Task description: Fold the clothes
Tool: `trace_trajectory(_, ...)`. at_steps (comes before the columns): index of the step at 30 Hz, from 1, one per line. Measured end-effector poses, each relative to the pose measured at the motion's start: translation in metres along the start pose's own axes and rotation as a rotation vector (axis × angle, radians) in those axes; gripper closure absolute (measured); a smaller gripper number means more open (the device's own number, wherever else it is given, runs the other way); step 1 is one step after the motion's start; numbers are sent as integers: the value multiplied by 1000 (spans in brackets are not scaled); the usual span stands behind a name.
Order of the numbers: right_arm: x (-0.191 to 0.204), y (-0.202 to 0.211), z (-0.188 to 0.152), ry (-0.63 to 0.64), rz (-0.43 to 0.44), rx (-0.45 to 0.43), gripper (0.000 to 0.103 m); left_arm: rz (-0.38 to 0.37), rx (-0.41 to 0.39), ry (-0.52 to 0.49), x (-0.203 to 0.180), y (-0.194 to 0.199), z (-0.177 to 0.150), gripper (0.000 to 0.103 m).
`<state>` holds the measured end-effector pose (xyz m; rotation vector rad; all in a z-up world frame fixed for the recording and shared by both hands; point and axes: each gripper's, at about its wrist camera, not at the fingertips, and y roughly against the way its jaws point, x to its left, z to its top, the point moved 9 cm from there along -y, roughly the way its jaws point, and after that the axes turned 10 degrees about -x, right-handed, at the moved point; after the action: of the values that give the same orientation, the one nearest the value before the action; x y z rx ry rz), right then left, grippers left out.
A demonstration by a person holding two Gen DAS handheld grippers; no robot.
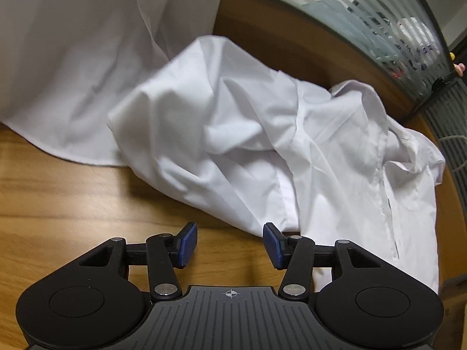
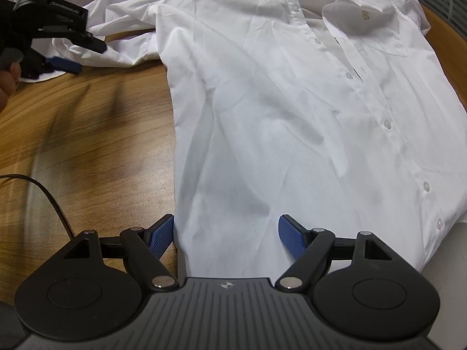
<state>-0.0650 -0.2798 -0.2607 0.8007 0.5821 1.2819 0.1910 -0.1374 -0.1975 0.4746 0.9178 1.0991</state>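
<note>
A white button-up shirt point(image 2: 292, 110) lies front up on the wooden table point(image 2: 87, 145), its collar at the far right. My right gripper point(image 2: 226, 237) hovers open over the shirt's near hem, with its left pad at the side edge and its right pad above the cloth. In the left wrist view the same shirt point(image 1: 233, 122) shows a bunched sleeve. My left gripper point(image 1: 230, 243) is open over bare wood just short of that sleeve, and nothing lies between its pads. The right wrist view shows the left gripper point(image 2: 76, 55) beside the sleeve end.
A second white cloth point(image 1: 73, 58) lies beyond the sleeve at the back left. A black cable point(image 2: 49, 198) curls over the table at the near left. A striped glass wall point(image 1: 364, 14) runs behind the table's curved far edge. A hand point(image 2: 5, 81) holds the left gripper.
</note>
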Motion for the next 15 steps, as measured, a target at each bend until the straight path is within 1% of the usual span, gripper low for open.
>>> trace_trajectory(3,0,1,-1,2,-6,1,21,25,-3,52,-4,-8,-2,52)
trace_trajectory(4,0,1,-2,3,-8,1,21,35,-4,72,-4,-11,-2,55)
trace_trajectory(5,0,1,-2,3,-10,2,21,45,-7,89,-4,-13,-2,68)
trace_trajectory(6,0,1,-2,4,-12,3,21,57,-13,96,-4,-15,0,78)
trace_trajectory(7,1,1,-2,3,-14,3,21,66,-20,102,-3,-16,2,92)
trace_trajectory(8,1,1,-3,3,-16,4,21,72,-31,106,-1,-16,6,98)
trace_trajectory(10,0,2,-4,4,-19,6,21,83,-52,103,3,-13,13,100)
trace_trajectory(13,-1,3,-6,3,-22,5,21,104,-85,-13,6,-1,27,100)
trace_trajectory(15,-3,3,-6,-5,-22,4,21,121,-99,-113,10,9,36,100)
